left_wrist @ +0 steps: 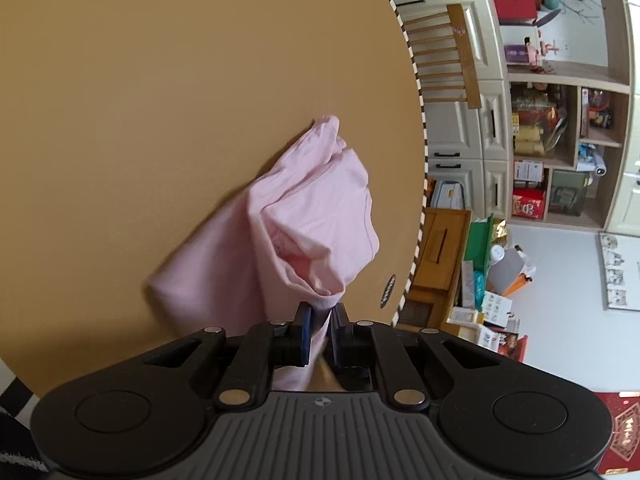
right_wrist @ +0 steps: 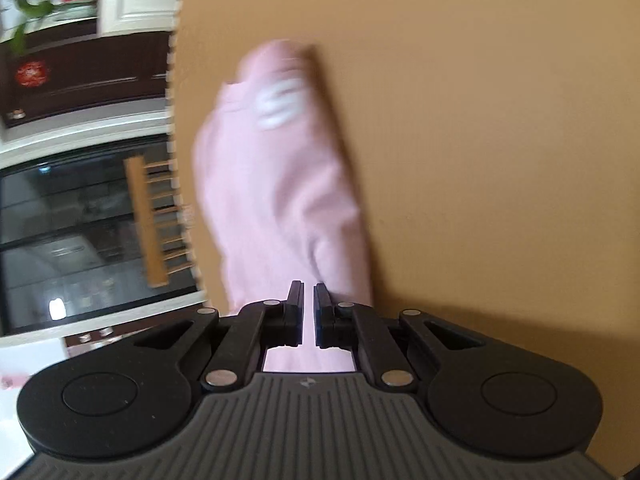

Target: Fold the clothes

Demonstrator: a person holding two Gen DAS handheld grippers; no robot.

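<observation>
A pale pink garment (left_wrist: pixel 304 216) lies bunched on the round tan table (left_wrist: pixel 160 100), rising in a gathered peak toward the left wrist camera. My left gripper (left_wrist: pixel 320 312) is shut on that gathered end, and pink cloth runs down between its blue pads. In the blurred right wrist view the same pink garment (right_wrist: pixel 280 184) stretches away over the table (right_wrist: pixel 480 160), with a white print near its far end. My right gripper (right_wrist: pixel 308 292) hangs over the near end of the cloth, its jaws together with only a thin slit. No fold shows pinched between them.
The table's striped rim (left_wrist: pixel 420 120) curves close to the garment. Beyond it stand a wooden chair (left_wrist: pixel 448 56), cream cabinets and shelves (left_wrist: pixel 560 152) and boxes on the floor (left_wrist: pixel 488 280). On the other side are a chair (right_wrist: pixel 152 220) and a dark sideboard (right_wrist: pixel 80 76).
</observation>
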